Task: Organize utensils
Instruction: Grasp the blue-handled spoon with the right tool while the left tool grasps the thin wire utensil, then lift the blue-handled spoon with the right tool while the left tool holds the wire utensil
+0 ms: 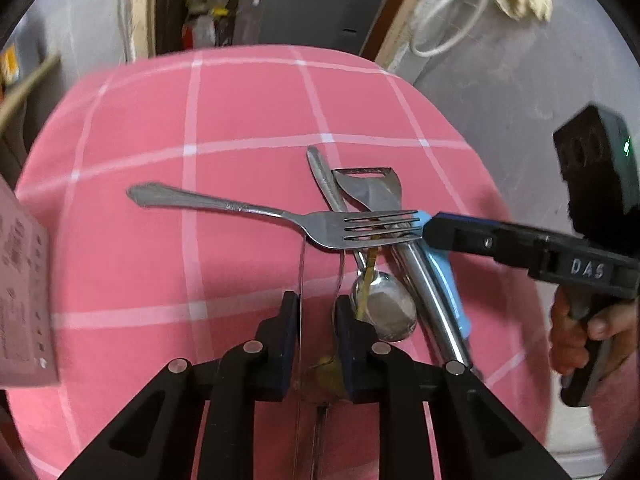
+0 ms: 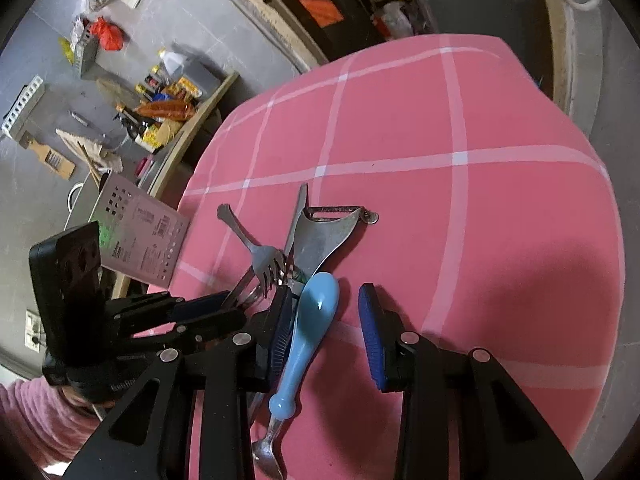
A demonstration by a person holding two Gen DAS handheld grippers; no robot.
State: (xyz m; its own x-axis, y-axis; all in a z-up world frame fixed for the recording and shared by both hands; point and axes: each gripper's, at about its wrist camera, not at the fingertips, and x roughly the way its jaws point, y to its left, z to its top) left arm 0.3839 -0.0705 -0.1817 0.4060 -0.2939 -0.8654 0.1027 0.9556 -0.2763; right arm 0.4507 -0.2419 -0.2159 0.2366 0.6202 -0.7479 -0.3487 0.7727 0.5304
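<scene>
A pile of utensils lies on the pink checked tablecloth [image 1: 248, 112]: a steel fork [image 1: 280, 216], a spoon [image 1: 384, 308], a steel peeler [image 1: 372, 192] and a blue-handled utensil [image 2: 312, 328]. My left gripper [image 1: 318, 312] is shut on a clear glass [image 1: 320, 276], its rim under the fork's neck. My right gripper [image 2: 326, 320] is open, its fingers on either side of the blue handle; in the left wrist view its fingertip [image 1: 436, 228] is at the fork's tines. The fork [image 2: 260, 256] and peeler [image 2: 324, 236] also show in the right wrist view.
A printed paper box [image 2: 140, 232] stands at the table's left edge, also in the left wrist view [image 1: 24, 296]. Beyond the table are a grey floor, a wooden shelf with packets [image 2: 168, 104] and scattered clutter. The cloth's far half is bare.
</scene>
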